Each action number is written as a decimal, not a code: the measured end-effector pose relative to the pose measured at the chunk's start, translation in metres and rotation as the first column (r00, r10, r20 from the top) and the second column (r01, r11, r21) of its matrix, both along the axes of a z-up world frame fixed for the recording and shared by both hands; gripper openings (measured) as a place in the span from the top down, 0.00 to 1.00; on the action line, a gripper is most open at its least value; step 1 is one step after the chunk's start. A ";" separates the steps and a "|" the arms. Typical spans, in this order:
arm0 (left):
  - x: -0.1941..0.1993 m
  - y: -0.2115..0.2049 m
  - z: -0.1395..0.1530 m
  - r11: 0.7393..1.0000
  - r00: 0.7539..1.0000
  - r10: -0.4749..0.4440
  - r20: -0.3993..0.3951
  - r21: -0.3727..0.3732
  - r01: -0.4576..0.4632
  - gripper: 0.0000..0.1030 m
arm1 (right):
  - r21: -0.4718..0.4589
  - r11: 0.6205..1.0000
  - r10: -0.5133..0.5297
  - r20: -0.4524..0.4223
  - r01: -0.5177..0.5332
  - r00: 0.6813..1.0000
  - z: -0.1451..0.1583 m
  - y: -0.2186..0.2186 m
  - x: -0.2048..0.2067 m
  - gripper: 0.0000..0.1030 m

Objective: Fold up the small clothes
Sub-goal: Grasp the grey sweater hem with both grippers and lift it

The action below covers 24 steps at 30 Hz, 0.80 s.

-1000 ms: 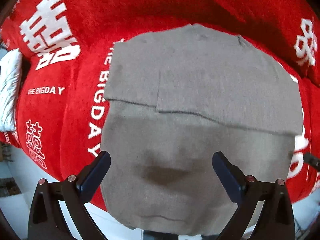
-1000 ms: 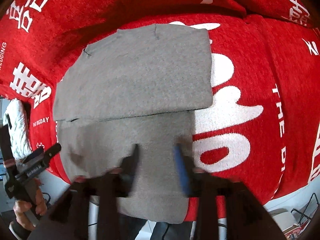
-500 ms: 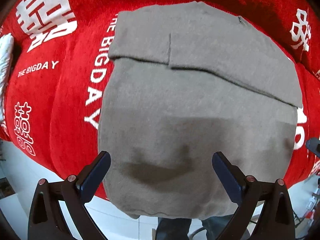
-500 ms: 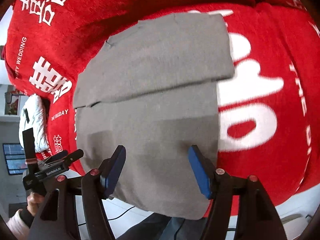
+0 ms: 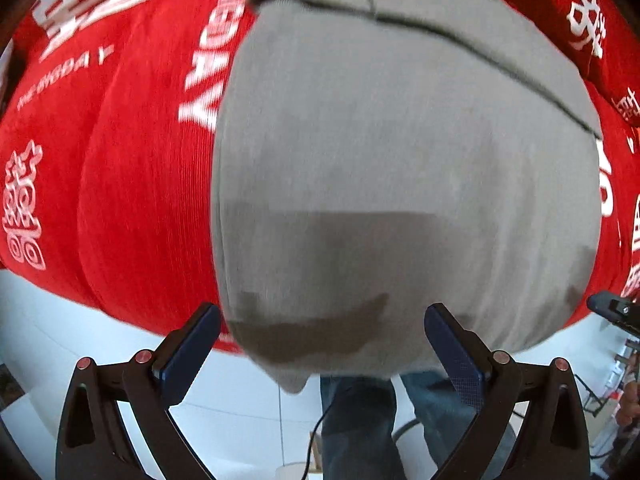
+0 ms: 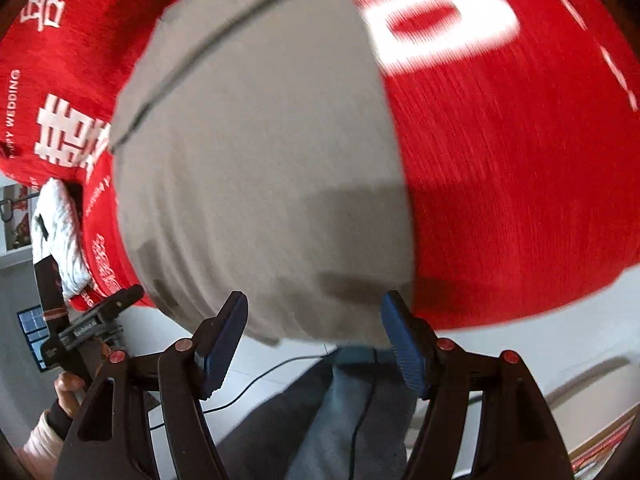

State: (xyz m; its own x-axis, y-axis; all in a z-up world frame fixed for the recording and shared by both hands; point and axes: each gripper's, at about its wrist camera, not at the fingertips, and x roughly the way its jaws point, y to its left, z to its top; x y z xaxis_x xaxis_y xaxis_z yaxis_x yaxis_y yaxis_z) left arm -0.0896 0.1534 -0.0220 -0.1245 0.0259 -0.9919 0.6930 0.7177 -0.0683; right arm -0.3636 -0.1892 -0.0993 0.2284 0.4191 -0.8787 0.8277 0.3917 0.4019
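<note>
One grey garment [image 5: 400, 168] lies flat on a red cloth [image 5: 132, 184] printed with white lettering, its far part folded over so a layered edge crosses it toward 12 o'clock; its near hem droops over the cloth's edge. It is plain, soft-looking, and blurred in both views. Two grippers show: the left gripper [image 5: 322, 344] and the right gripper [image 6: 314, 336], each with fingers spread, released, holding nothing, at the hem at 6 o'clock.
</note>
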 end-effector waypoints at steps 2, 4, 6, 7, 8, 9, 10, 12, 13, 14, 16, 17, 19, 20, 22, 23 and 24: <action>-0.005 0.013 -0.010 1.000 1.000 0.016 -0.023 0.015 -0.015 0.01 | 0.012 1.000 0.000 -0.017 0.001 1.000 -0.009 0.008 -0.007 0.29; -0.009 0.022 -0.019 0.999 0.999 0.036 -0.036 0.024 -0.035 0.01 | 0.026 1.000 0.004 -0.031 -0.003 1.000 -0.024 0.018 -0.016 0.29; -0.011 0.032 -0.030 0.997 0.996 0.065 -0.060 0.034 -0.063 0.01 | 0.039 0.999 0.017 -0.040 -0.015 0.999 -0.038 0.025 -0.020 0.29; -0.012 0.035 -0.034 0.997 0.995 0.076 -0.071 0.035 -0.073 0.01 | 0.042 0.999 0.020 -0.042 -0.019 0.999 -0.043 0.030 -0.020 0.29; -0.013 0.038 -0.041 0.995 0.992 0.090 -0.085 0.038 -0.087 0.01 | 0.046 0.999 0.026 -0.044 -0.024 0.999 -0.050 0.034 -0.021 0.29; -0.017 0.041 -0.045 0.995 0.991 0.098 -0.094 0.041 -0.095 0.01 | 0.050 0.998 0.032 -0.045 -0.030 0.998 -0.058 0.037 -0.022 0.29; -0.018 0.044 -0.051 0.994 0.988 0.108 -0.106 0.045 -0.104 0.01 | 0.051 0.998 0.033 -0.045 -0.031 0.998 -0.065 0.040 -0.023 0.29; -0.020 0.049 -0.061 0.991 0.983 0.131 -0.132 0.052 -0.125 0.01 | 0.053 0.998 0.034 -0.033 -0.032 0.999 -0.073 0.044 -0.021 0.29; -0.022 0.052 -0.064 0.989 0.978 0.146 -0.152 0.050 -0.140 0.01 | 0.058 0.998 0.034 -0.026 -0.032 0.999 -0.076 0.045 -0.021 0.29; -0.024 0.053 -0.068 0.986 0.970 0.167 -0.177 0.040 -0.162 0.01 | 0.067 0.997 0.032 -0.015 -0.031 0.999 -0.079 0.048 -0.020 0.29; -0.025 0.054 -0.070 0.984 0.964 0.178 -0.195 0.028 -0.176 0.01 | 0.078 0.997 0.024 0.004 -0.024 1.000 -0.081 0.051 -0.020 0.30; -0.027 0.054 -0.071 0.985 0.963 0.173 -0.205 0.018 -0.173 0.01 | 0.087 0.996 0.010 0.020 -0.012 1.000 -0.081 0.051 -0.019 0.34; -0.029 0.054 -0.071 0.986 0.960 0.166 -0.227 0.012 -0.168 0.09 | 0.128 0.991 -0.031 0.035 0.027 0.999 -0.082 0.052 -0.018 0.48; -0.030 0.054 -0.070 0.985 0.953 0.167 -0.254 0.000 -0.173 0.20 | 0.136 0.990 -0.043 0.035 0.038 0.998 -0.082 0.052 -0.019 0.63; -0.029 0.052 -0.070 0.984 0.947 0.169 -0.274 -0.006 -0.178 0.32 | 0.166 0.984 -0.079 0.050 0.069 0.996 -0.079 0.052 -0.020 0.88; -0.030 0.052 -0.069 0.985 0.944 0.161 -0.287 -0.015 -0.172 0.46 | 0.161 0.984 -0.081 0.052 0.072 0.995 -0.076 0.052 -0.019 0.89; -0.030 0.053 -0.069 0.985 0.939 0.158 -0.306 -0.015 -0.171 0.55 | 0.154 0.986 -0.078 0.072 0.066 0.994 -0.070 0.053 -0.018 0.89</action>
State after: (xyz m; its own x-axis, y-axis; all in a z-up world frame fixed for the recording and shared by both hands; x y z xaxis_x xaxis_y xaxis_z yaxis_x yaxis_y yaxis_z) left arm -0.1197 0.2065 -0.0907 -0.4179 -0.0600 -0.9065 0.5075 0.8122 -0.2877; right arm -0.3812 -0.1366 -0.1692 0.3277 0.5257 -0.7850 0.8154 0.2623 0.5161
